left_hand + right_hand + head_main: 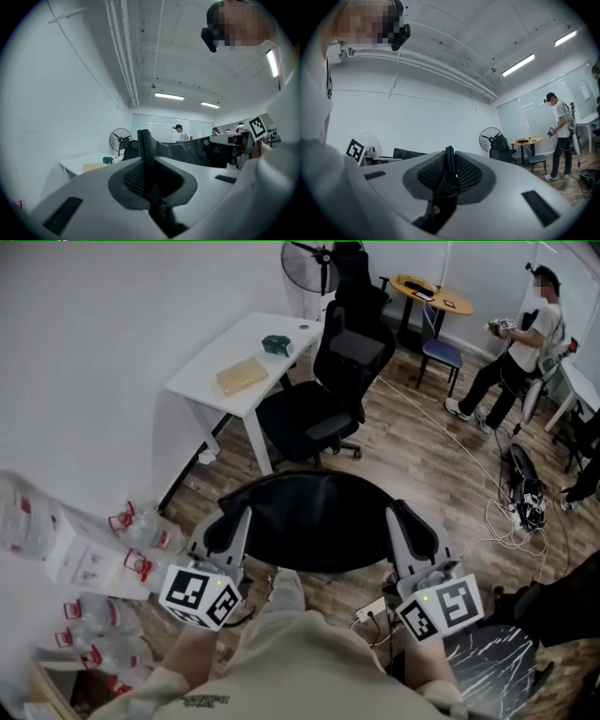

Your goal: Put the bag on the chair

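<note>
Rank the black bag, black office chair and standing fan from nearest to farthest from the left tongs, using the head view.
1. black bag, pinched in the left tongs and stretching rightward.
2. black office chair, ahead, mid-floor.
3. standing fan, against the far wall.

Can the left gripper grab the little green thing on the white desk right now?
Probably not. The left gripper is shut on the black bag, so it is busy, and the green thing sits on the white desk well ahead of it.
</note>
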A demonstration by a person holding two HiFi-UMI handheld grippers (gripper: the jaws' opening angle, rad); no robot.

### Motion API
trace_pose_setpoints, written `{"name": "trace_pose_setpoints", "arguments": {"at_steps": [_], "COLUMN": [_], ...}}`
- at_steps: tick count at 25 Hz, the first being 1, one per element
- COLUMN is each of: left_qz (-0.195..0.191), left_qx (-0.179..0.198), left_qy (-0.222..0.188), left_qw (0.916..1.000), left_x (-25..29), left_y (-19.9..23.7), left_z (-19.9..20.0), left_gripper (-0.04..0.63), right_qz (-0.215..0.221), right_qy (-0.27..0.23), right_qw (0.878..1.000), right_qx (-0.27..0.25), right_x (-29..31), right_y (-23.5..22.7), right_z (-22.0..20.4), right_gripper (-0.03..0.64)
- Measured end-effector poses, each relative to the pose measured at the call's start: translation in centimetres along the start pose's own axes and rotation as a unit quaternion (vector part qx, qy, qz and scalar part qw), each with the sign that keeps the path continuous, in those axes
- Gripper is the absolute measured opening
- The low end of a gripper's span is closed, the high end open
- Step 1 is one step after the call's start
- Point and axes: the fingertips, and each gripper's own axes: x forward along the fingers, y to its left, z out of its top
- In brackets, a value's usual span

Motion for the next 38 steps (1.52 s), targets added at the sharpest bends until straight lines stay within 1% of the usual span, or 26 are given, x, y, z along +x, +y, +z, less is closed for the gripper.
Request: {"name": "trace_pose_setpoints", "arguments": {"at_steps": [7,16,21,30,38], "left_qz": [0.005,0.014,0.008,-0.006,-0.022], "left_qx": [-0.002,-0.008,-0.012,-0.009,-0.002], "left_qy": [0.002,0.016,0.018,0.019,0.020], "left_qw": [1.0000,0.9998,0.9997,0.9998,0.9996], "left_x": [2.5,7.3,11.0,18.4,24.7], "left_y": [1.8,6.2,9.7,17.3,23.0], "left_z": [-0.3,-0.9,-0.2,1.9,3.8], "left_gripper": [0.038,0.038,0.038,0.038,0.038], "right_qz": [0.005,0.009,0.003,-0.007,-0.029], "right_qy": [0.010,0.029,0.036,0.042,0.037], "right_qw": [1.000,1.000,0.999,0.999,0.999], "right_qx": [-0.003,0.000,0.003,0.004,0.014], "right_x": [2.9,9.4,14.3,24.6,32.4], "right_y": [-1.2,-3.4,-4.7,-6.7,-8.7], "right_z": [-0.7,-1.9,-2.0,-1.5,-1.3], "right_gripper": [0.074,0.074,0.074,0.072,0.074]}}
